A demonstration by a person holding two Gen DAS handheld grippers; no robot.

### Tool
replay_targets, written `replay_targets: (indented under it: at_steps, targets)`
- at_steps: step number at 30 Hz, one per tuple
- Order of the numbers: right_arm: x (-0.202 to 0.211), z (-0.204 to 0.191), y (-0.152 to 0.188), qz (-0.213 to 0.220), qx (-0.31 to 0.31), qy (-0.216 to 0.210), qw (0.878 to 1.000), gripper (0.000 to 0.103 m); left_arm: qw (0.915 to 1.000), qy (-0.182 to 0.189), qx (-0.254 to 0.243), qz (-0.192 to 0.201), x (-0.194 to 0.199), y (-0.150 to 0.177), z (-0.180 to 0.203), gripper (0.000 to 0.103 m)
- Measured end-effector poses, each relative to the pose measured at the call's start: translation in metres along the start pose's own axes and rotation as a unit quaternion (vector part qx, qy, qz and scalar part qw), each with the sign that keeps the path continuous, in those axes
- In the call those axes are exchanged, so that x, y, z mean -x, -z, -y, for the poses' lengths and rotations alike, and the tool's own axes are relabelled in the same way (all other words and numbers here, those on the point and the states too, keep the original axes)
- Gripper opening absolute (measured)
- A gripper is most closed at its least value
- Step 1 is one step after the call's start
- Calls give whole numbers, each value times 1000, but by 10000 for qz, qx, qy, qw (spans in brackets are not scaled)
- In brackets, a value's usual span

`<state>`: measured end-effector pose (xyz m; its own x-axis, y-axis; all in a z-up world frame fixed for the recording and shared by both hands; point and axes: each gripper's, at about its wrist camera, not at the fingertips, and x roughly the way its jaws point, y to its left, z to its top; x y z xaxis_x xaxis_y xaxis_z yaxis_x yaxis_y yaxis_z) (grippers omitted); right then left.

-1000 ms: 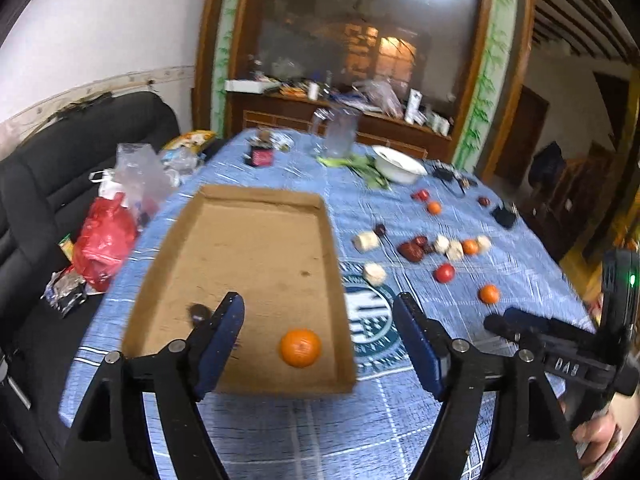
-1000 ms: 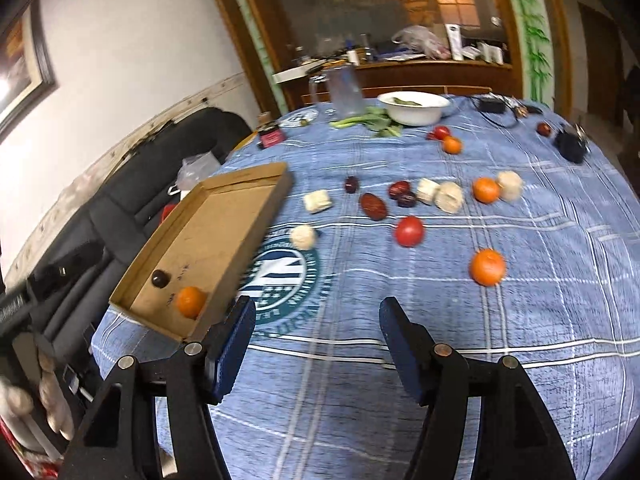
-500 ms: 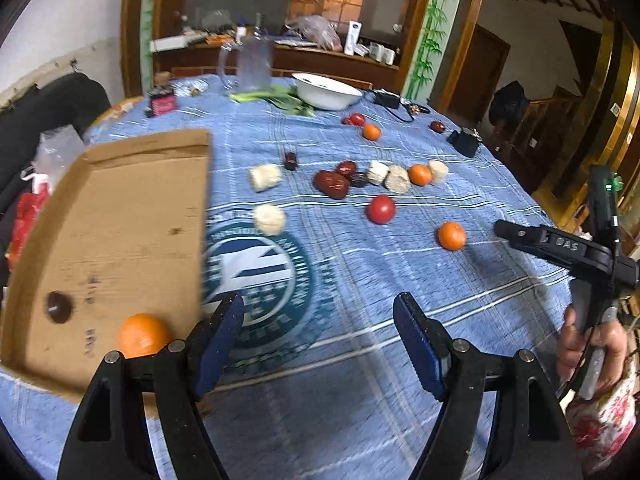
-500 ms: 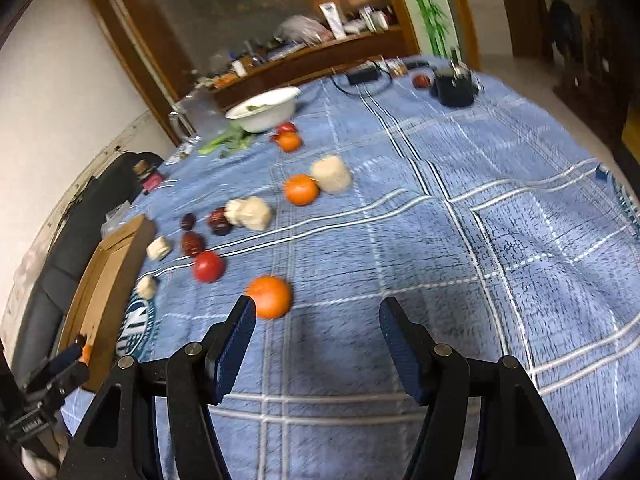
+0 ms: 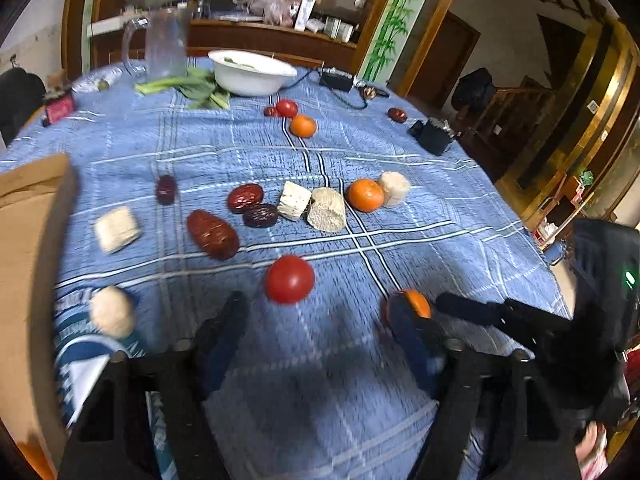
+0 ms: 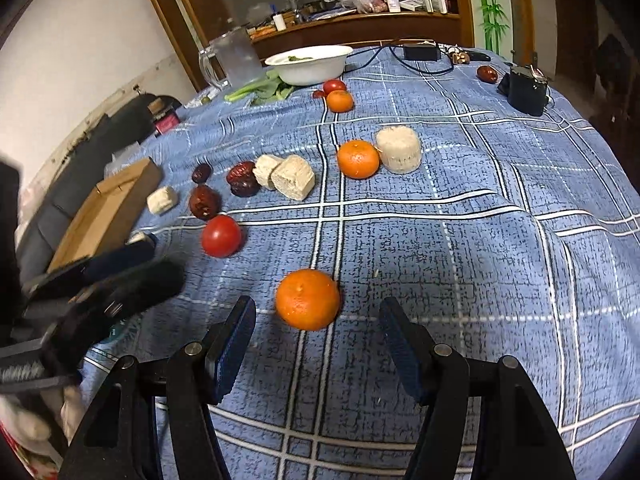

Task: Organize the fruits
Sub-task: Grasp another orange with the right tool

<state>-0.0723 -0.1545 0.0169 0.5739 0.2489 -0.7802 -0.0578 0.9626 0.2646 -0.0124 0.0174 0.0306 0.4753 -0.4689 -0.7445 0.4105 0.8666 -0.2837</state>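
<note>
My right gripper (image 6: 316,312) is open, with an orange (image 6: 307,299) on the blue cloth just ahead, between its fingertips. My left gripper (image 5: 316,312) is open and empty, just short of a red tomato (image 5: 289,279). The same orange (image 5: 416,303) peeks out behind its right finger, next to the other gripper's tips. Further back lie red dates (image 5: 212,234), pale corn pieces (image 5: 327,209), another orange (image 5: 365,195) and a far orange (image 5: 303,125). The cardboard tray (image 5: 28,216) is at the left edge, also in the right wrist view (image 6: 108,208).
A white bowl (image 5: 250,72), green leaves (image 5: 192,86) and a glass jug (image 5: 162,42) stand at the table's far side. A black box (image 6: 526,88) and cables lie far right. The table edge drops off to the right.
Both grippers have moved in towards the fruit. The left view swung right, away from the tray, to the tomato. The right gripper has closed in on the near orange.
</note>
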Motion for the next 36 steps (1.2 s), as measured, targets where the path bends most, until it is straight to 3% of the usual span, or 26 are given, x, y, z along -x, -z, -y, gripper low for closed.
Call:
replay_targets:
  at_steps: [1, 5, 9, 10, 13, 18, 23, 36]
  targets:
    - [0, 1, -1, 31, 23, 7, 10000, 68, 10000, 14, -7, -44, -5, -1, 1, 54]
    - [-5, -5, -5, 56, 107, -6, 9999, 68, 9998, -32, -169, 50, -11, -1, 3, 52]
    - [-9, -11, -7, 102, 166, 6, 9998, 50, 9997, -196, -156, 63, -16, 1, -6, 23]
    - [-10, -14, -7, 80, 224, -35, 9997, 41, 9998, -150, -131, 75, -16, 2, -8, 23]
    - [-11, -19, -7, 52, 352, 111, 9993, 37, 9999, -87, -72, 118, -14, 4, -11, 23]
    - [-5, -25, -4, -5, 504, 314, 9982, 37, 9974, -247, -550, 396, -7, 9, 5, 22]
    - [17, -21, 5, 109, 394, 393, 9984, 37, 9943, -342, -782, 632, 1, 11, 12, 14]
    - [60, -34, 29, 358, 196, 147, 9991, 37, 9902, -358, -147, 1340, 63, 37, -13, 11]
